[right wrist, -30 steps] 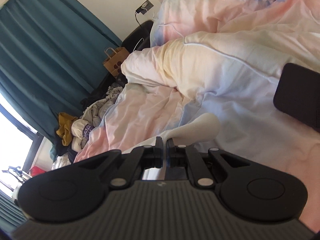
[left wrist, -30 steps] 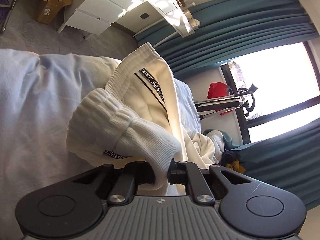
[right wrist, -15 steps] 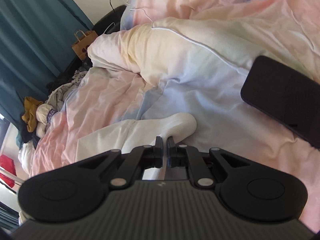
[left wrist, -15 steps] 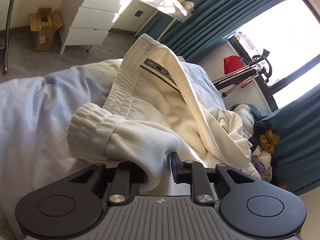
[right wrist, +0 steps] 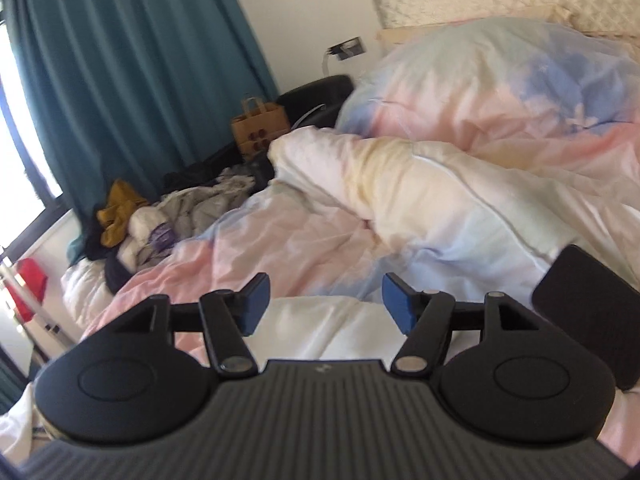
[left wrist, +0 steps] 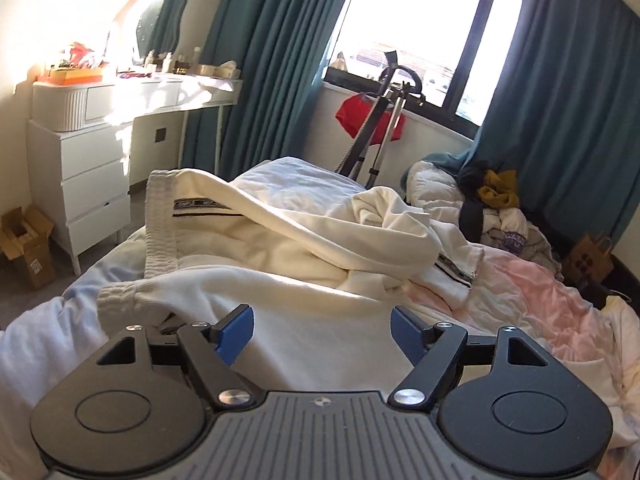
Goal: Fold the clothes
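White sweatpants [left wrist: 280,248] with a ribbed cuff [left wrist: 124,300] and a black-striped waistband lie crumpled on the bed in the left wrist view. My left gripper [left wrist: 322,330] hovers just above the near leg, its jaws opening, blue pads apart with nothing pressed between them. In the right wrist view a white part of the garment [right wrist: 324,320] lies below my right gripper [right wrist: 322,300], whose jaws are also opening and grip nothing.
A pastel duvet [right wrist: 460,216] is bunched up on the bed. A dark flat phone-like slab [right wrist: 588,304] lies at the right. A heap of other clothes [left wrist: 500,216] sits by the teal curtains. A white dresser [left wrist: 88,184] and a garment steamer stand [left wrist: 384,120] are beyond the bed.
Both grippers let go of the white sweatpants and opened wide. Both views rolled back to level and lifted away from the cloth, which now lies on the bed.
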